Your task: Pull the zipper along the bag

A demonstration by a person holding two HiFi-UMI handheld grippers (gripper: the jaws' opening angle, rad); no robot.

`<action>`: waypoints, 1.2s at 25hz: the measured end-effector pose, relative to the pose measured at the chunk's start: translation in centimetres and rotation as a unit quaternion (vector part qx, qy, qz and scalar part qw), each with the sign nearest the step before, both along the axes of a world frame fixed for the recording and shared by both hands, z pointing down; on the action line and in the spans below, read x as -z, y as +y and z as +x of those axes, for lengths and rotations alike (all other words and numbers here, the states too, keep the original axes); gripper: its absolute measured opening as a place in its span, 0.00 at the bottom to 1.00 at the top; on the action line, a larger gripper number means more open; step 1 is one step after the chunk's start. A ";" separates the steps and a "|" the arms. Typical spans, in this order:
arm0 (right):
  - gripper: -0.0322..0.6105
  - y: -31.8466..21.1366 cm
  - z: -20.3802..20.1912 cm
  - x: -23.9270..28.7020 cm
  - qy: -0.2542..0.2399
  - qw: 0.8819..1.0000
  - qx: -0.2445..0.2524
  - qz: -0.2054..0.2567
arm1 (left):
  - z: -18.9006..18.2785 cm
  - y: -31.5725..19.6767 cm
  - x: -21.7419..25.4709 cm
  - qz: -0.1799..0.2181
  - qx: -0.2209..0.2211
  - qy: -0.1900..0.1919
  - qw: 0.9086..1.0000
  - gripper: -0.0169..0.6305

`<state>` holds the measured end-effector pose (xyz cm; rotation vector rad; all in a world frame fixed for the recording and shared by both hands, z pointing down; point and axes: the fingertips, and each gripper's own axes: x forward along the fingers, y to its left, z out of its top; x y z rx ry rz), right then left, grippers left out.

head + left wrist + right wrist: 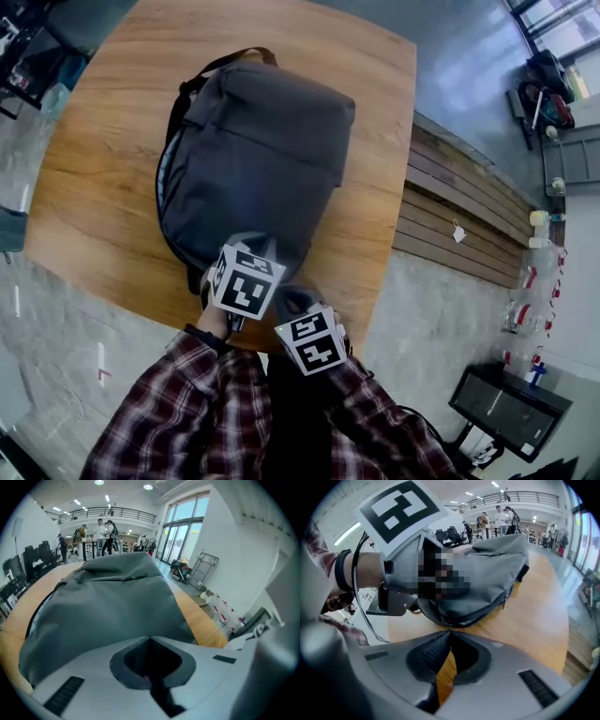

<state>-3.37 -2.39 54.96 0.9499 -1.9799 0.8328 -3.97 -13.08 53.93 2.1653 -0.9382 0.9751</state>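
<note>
Our bag [253, 159] lay slumped on the table [94, 187]. It looked soft and bunch-prone, so the left gripper [150, 638] pinched its fabric, and the right gripper [450, 631] was closed on the tiny zipper pull [450, 626].

You stand over a wooden counter [84, 187] on a grey concrete floor [441, 319], with a slatted wooden bench [459, 216] just to its right. Far off, tall windows [180, 531] brighten the right wall. A railed balcony [110, 512] spans the hall under round ceiling lights [148, 487], and black office chairs [28, 557] stand at the left.
</note>
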 end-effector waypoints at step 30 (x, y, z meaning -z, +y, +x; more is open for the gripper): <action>0.11 -11.2 9.9 14.0 -0.077 0.969 -0.158 0.174 | -0.5 -2.3 13.6 0.145 0.024 0.131 0.980 0.04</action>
